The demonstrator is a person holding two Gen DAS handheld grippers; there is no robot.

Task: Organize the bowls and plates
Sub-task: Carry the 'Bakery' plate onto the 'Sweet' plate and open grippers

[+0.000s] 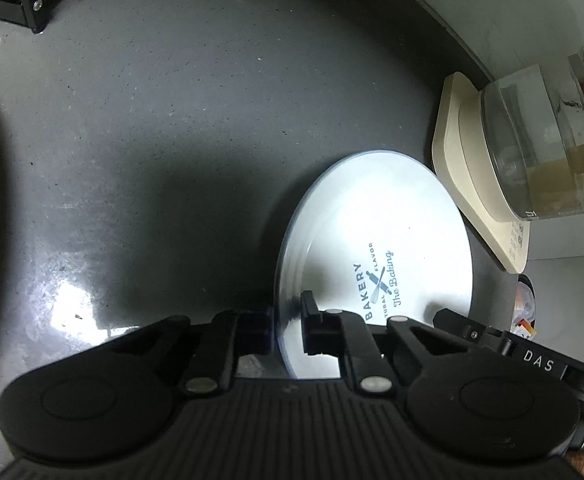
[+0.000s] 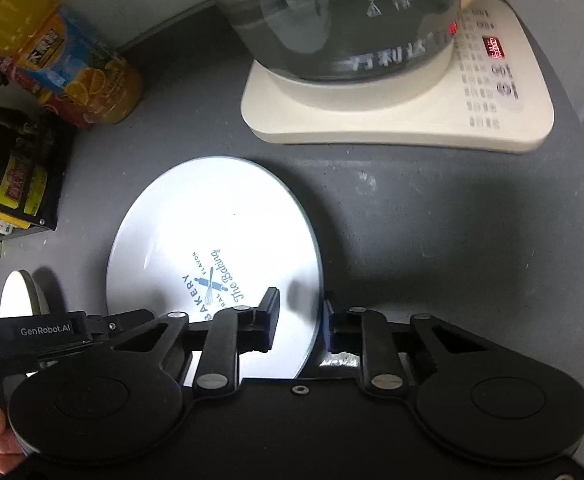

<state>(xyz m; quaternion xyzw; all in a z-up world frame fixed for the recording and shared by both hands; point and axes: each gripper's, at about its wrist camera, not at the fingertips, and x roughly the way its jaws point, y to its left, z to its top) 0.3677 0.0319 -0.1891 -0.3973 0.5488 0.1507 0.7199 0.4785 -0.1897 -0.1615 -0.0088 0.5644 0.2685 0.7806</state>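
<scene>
A white plate [image 1: 376, 232] printed with blue "BAKERY The Baking" lettering lies on the dark grey counter [image 1: 152, 120]. My left gripper [image 1: 288, 326] is shut on the plate's left rim, one finger over the top face and the other outside the edge. In the right wrist view the same plate [image 2: 212, 220] has its right rim pinched by my right gripper [image 2: 300, 320], which is shut on it. Each gripper's black frame shows at the far side of the plate in the other's view.
A glass kettle [image 2: 332, 12] on a cream base [image 2: 404, 120] stands just behind the plate. An orange drink bottle [image 2: 72, 68] and a black rack of packets [image 2: 20, 168] are at the back left. A small white round dish [image 2: 16, 296] sits left of the plate.
</scene>
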